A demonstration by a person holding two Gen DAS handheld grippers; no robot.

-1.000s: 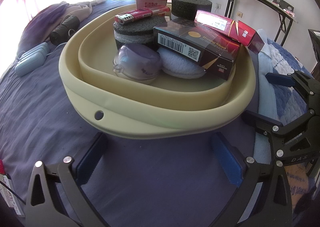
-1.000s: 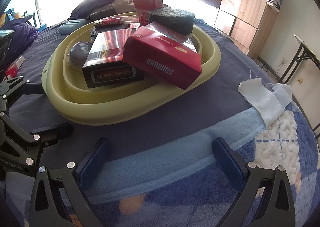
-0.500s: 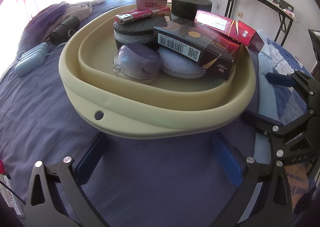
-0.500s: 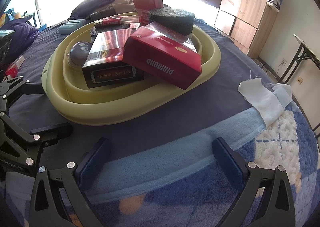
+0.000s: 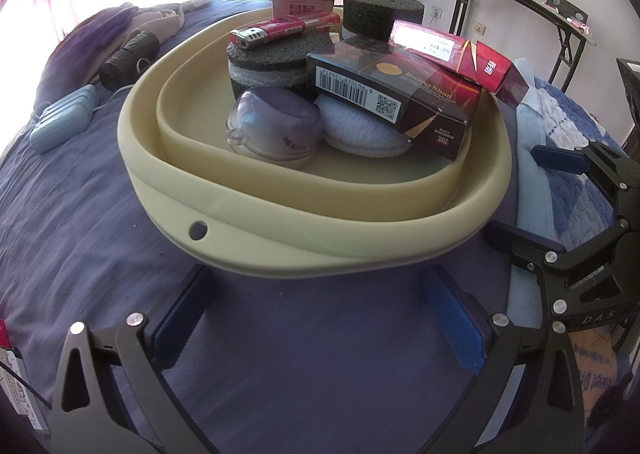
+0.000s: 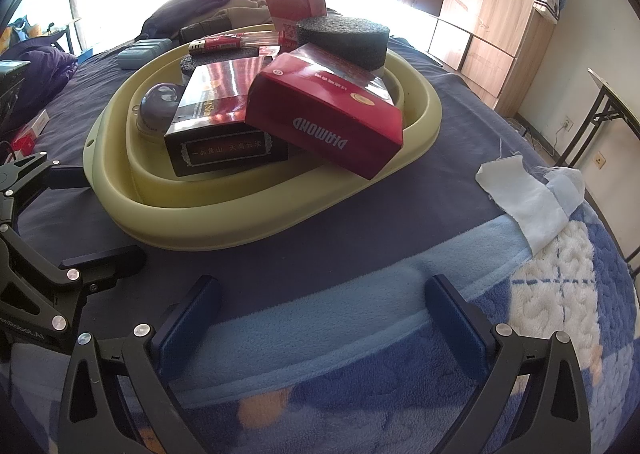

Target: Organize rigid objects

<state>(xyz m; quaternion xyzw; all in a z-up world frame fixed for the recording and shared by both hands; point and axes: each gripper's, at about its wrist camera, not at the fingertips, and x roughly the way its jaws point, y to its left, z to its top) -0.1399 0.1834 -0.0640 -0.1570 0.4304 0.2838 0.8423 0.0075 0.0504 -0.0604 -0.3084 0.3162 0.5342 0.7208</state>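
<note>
The pale yellow oval plastic basin [image 5: 312, 242] sits on a dark blue bedspread [image 5: 80, 213] and holds the objects. Only the left wrist view shows the white fluffy round pad [image 5: 360, 133] under the black rectangular carton [image 5: 396, 101], beside the translucent lilac domed container [image 5: 276, 125], and that carton's barcode and QR code. Left of the basin there lies a light blue ridged case [image 5: 64, 121]. Only the right wrist view shows the white cloth scrap [image 6: 528, 201] on the blue-and-white fleece blanket [image 6: 560, 294], and the wooden wardrobe [image 6: 492, 5] behind.

The black carton reads "Huang Shan" in gold in the left view, and gold Chinese characters on its end in the right view. The red rectangular carton [image 6: 328, 109] leaning on it reads "DIAMOND", upside down. A red lighter [image 5: 280, 29] lies on a dark grey foam disc [image 5: 276, 57].

The left gripper [image 5: 320, 310] rests low just before the basin's near rim, its blue-padded jaws spread wide around nothing. The right gripper [image 6: 324, 314] sits over the fleece blanket, likewise wide apart and empty.
</note>
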